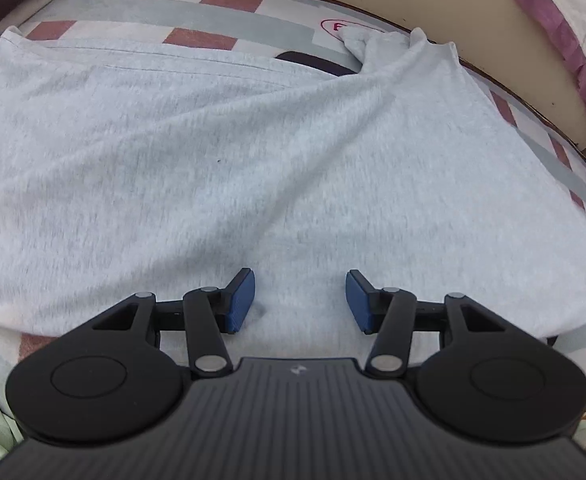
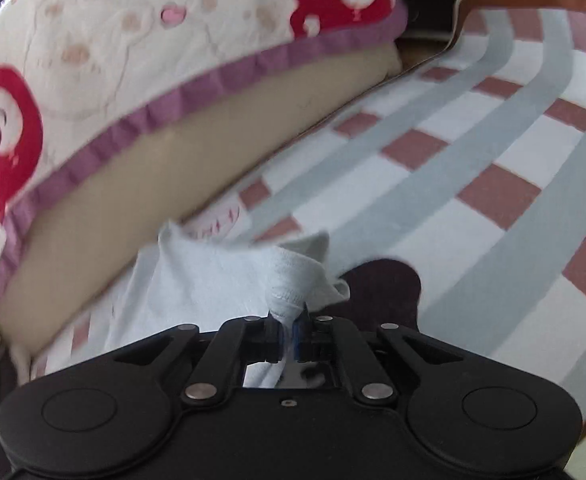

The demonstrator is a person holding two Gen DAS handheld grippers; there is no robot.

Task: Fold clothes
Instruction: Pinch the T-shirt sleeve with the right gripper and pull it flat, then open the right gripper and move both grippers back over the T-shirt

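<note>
Nearest the lens in the right wrist view, the right gripper point(image 2: 291, 334) has its fingers clamped on a bunched hem corner of the pale grey garment point(image 1: 229, 168). In the left wrist view the left gripper point(image 1: 300, 300) hovers low over the cloth, fingers apart, nothing between them.

Doing this step well probably means carrying that pinched corner across without letting the cloth twist, while the left one pins the near edge (a diagonal ridge already runs to the upper right).

Count: one garment spread across the checked bedsheet point(image 2: 473, 168), two grippers, one cartoon-print quilt point(image 2: 133, 40) at the upper left.
</note>
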